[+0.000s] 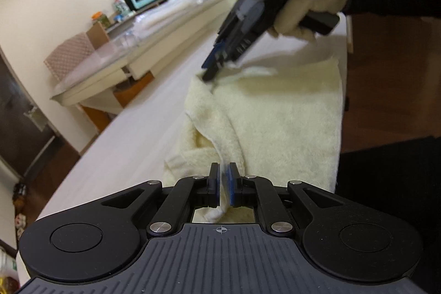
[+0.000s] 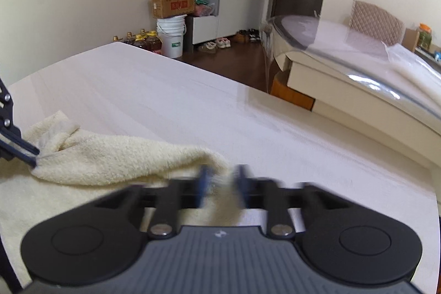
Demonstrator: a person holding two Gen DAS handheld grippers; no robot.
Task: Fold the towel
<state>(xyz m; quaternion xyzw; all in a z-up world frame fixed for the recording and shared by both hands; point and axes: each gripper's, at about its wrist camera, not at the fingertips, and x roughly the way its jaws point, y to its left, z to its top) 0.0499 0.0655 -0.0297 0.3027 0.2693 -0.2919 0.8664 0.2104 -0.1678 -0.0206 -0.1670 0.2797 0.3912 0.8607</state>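
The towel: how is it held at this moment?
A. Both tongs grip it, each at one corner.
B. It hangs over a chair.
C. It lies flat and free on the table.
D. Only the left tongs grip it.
A: the left tongs pinch one corner of the towel, and the right tongs pinch another corner.

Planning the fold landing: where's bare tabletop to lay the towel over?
Bare table runs beyond the towel to the far rounded edge and right toward the glass-topped counter. Crowded near side: the left gripper and right gripper both pinch towel there.
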